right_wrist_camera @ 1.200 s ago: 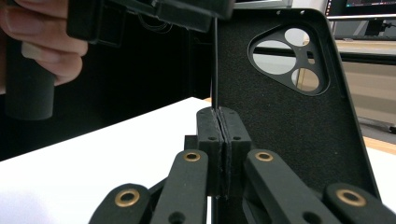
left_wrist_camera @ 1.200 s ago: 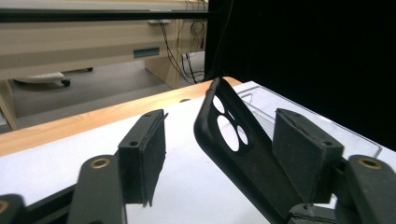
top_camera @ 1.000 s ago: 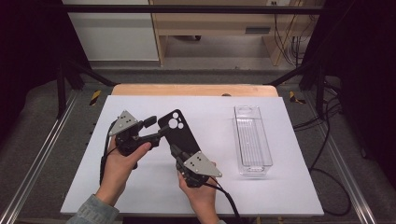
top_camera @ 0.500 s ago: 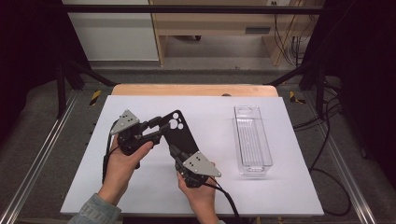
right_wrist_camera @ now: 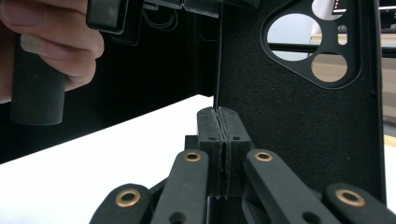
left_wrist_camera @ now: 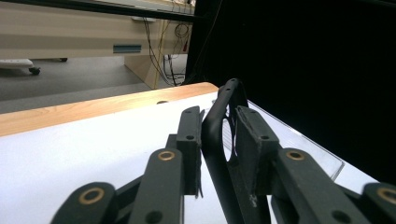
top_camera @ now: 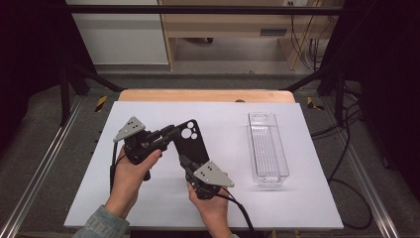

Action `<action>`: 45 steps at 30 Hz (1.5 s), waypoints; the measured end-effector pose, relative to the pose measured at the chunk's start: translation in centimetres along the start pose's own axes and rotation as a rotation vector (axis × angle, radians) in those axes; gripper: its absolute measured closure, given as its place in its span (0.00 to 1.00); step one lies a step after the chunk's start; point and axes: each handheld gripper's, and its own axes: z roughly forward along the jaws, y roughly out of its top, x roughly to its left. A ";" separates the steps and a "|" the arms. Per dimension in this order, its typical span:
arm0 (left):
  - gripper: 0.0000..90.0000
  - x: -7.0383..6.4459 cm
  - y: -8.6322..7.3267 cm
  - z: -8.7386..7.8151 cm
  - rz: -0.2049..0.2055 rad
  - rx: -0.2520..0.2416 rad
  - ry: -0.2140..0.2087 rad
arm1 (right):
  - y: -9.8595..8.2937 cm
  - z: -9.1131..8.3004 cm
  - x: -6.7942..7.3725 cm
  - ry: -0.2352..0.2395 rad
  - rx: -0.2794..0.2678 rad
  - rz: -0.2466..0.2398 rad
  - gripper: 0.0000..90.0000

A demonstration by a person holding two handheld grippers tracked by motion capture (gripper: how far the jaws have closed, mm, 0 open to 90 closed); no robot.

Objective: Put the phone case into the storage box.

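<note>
High view: nearest the person, the right claw [top_camera: 187, 162] pinches the lower edge of a black plastic phone case with round camera cut-outs [top_camera: 190, 144], lifted above the white tabletop [top_camera: 223, 119]. The left claw [top_camera: 171, 133] grips the case's upper left edge near the cut-outs; its jaws clamp the rim in the left gripper view. Farther right, well apart, a clear rectangular plastic tray [top_camera: 267, 148] lies on the tabletop.
</note>
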 end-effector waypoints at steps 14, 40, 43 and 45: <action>0.89 -0.3 -0.1 -0.3 -0.001 -0.002 -0.022 | -0.2 0.1 -0.3 0.018 0.011 0.018 0.99; 0.89 -0.3 -0.3 -0.4 0.073 -0.009 0.036 | 0.4 0.3 -0.7 0.037 0.044 0.030 0.70; 0.89 0.1 -0.2 -0.7 0.075 -0.014 0.046 | 1.2 0.4 -0.9 0.024 0.042 0.017 0.63; 0.89 0.1 -0.2 -0.7 0.078 -0.015 0.049 | 1.8 0.5 -1.0 0.016 0.040 0.013 0.59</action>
